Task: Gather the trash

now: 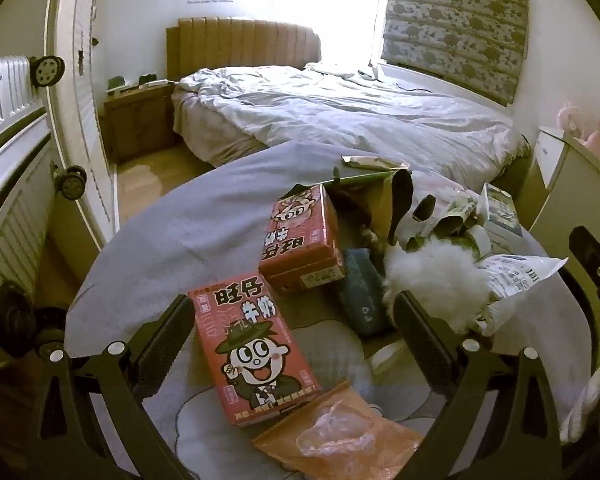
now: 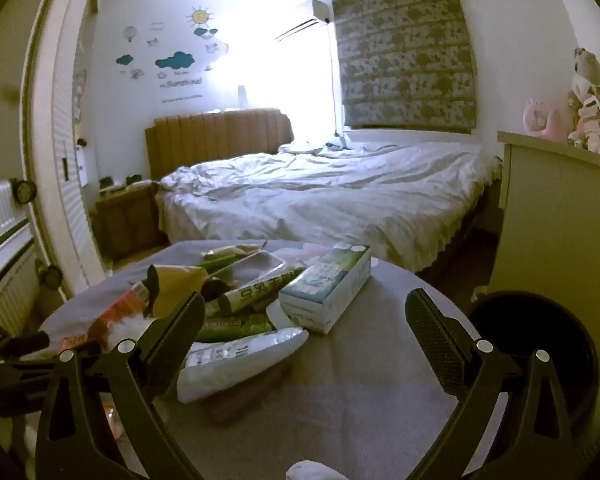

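Note:
Trash lies on a round table under a grey cloth (image 1: 180, 216). In the left wrist view a red milk carton box (image 1: 252, 344) lies between my open left gripper's (image 1: 292, 320) fingers, a second red box (image 1: 300, 236) lies beyond it, and an orange plastic bag (image 1: 336, 436) lies nearer. A white fluffy wad (image 1: 432, 276) touches the right finger. In the right wrist view my right gripper (image 2: 304, 312) is open and empty above a white wrapper (image 2: 240, 356), a pale blue-green carton (image 2: 328, 284) and green packets (image 2: 236, 324).
A dark bin (image 2: 536, 344) stands right of the table. A bed (image 2: 340, 196) lies behind, a nightstand (image 1: 136, 124) to its left, a white cabinet (image 2: 556, 216) at the right, and a suitcase (image 1: 4, 96) at the left.

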Motion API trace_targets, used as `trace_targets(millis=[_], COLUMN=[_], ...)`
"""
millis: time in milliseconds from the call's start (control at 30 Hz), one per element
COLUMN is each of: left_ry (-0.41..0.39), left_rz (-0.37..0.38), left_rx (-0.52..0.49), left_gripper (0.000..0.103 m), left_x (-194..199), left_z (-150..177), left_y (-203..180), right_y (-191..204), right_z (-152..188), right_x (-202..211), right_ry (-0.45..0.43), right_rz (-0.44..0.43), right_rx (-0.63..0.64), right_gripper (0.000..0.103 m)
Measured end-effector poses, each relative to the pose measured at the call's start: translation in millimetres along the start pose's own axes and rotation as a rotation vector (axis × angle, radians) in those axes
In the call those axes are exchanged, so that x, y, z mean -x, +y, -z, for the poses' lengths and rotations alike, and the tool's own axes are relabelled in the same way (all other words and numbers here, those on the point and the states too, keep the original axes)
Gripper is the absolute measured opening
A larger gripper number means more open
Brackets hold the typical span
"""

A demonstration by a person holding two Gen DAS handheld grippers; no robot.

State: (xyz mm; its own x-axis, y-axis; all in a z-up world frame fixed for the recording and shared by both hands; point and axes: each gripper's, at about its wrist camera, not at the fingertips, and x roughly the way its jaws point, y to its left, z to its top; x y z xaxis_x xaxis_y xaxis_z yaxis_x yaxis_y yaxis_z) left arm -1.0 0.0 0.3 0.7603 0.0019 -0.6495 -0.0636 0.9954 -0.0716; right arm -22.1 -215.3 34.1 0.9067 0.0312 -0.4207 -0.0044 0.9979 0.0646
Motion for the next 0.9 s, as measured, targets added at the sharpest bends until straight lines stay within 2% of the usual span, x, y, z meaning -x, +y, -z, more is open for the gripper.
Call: trace_targets(millis=[900], left_ry=[-0.001], left_rz=[-0.009], left_rx=[-0.004], left_gripper=[0.098], left_x=[1.0], left_z=[-1.1], left_y=[1.8], right_y=[-3.1], right_z=[0.9], right_x=[3.1], right_ry=[0.005], right_rz=[0.003], right_rx=[-0.011], right_gripper=[0.099])
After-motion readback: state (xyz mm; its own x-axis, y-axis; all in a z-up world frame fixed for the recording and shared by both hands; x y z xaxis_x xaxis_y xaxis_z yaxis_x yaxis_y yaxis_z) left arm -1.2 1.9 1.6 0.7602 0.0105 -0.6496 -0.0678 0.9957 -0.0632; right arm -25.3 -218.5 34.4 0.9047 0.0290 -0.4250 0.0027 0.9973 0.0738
